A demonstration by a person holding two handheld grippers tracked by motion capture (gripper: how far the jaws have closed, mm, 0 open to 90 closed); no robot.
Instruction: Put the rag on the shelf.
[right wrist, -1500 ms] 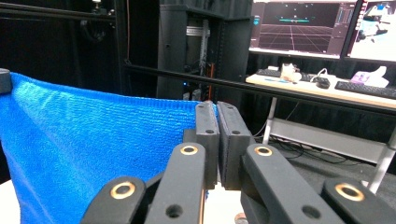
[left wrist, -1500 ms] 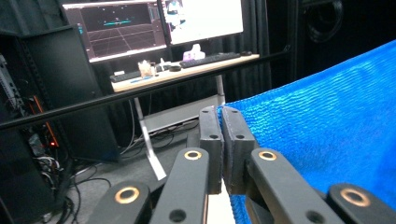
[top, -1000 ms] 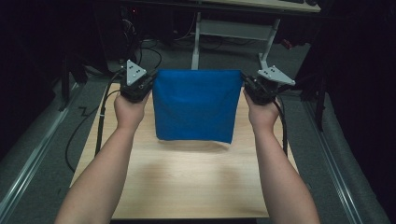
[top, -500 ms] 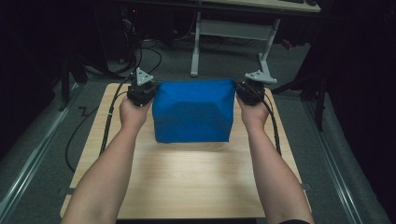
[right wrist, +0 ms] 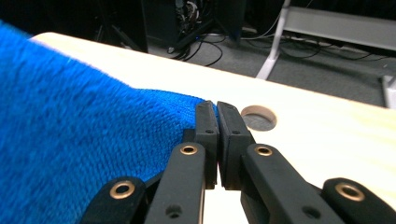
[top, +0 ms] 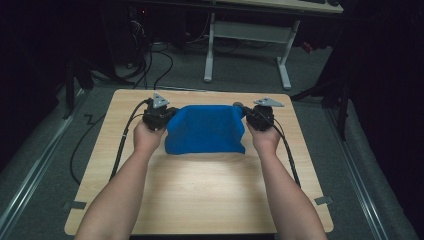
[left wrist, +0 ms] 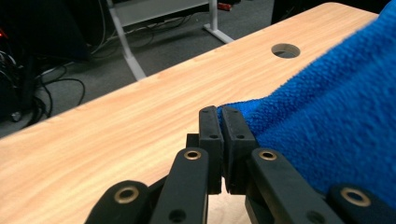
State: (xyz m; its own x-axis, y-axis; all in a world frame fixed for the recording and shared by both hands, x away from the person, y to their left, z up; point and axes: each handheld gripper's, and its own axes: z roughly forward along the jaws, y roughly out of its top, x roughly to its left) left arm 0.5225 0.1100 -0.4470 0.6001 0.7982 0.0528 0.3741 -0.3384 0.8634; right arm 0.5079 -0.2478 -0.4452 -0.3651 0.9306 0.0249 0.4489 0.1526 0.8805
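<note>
The blue towel (top: 206, 129) lies spread on the far half of the wooden table (top: 200, 190). My left gripper (left wrist: 219, 122) clamps its far left corner; my right gripper (right wrist: 215, 116) clamps its far right corner.

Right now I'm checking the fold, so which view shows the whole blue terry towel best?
The high view: the blue terry towel appears entire, stretched between both grippers. The left gripper view and right gripper view each show just one pinched corner close up.

blue towel (top: 206, 130) | fuzzy terry cloth, folded | far corners pinched and lifted, stretched taut between them | near edge resting on the desk (top: 200, 190), far half
</note>
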